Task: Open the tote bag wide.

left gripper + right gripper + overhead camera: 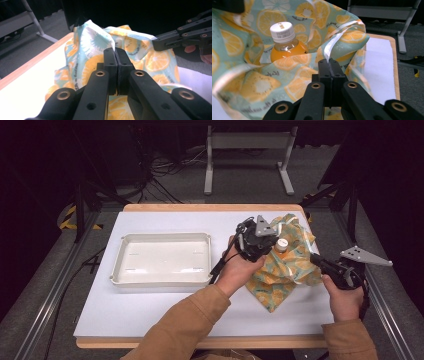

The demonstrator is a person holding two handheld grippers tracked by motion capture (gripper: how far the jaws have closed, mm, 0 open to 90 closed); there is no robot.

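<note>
A cloth bag printed with orange slices point(282, 270) lies on the right part of the white table. A bottle of orange drink with a white cap point(282, 243) stands inside it, cap up point(282, 32). My left gripper point(260, 251) is shut on the bag's near left edge point(100, 47), holding it up. My right gripper point(316, 260) is shut on the bag's right rim point(334, 45), jaws pressed together on the fabric. In the left gripper view the right gripper point(156, 45) reaches in from the right. The bag's mouth is held apart between the two grippers.
A white rectangular tray point(162, 279) sits left of centre on the table, nothing in it. The wooden table edge point(210, 207) runs along the back. A metal stand point(247, 150) and cables lie on the floor beyond.
</note>
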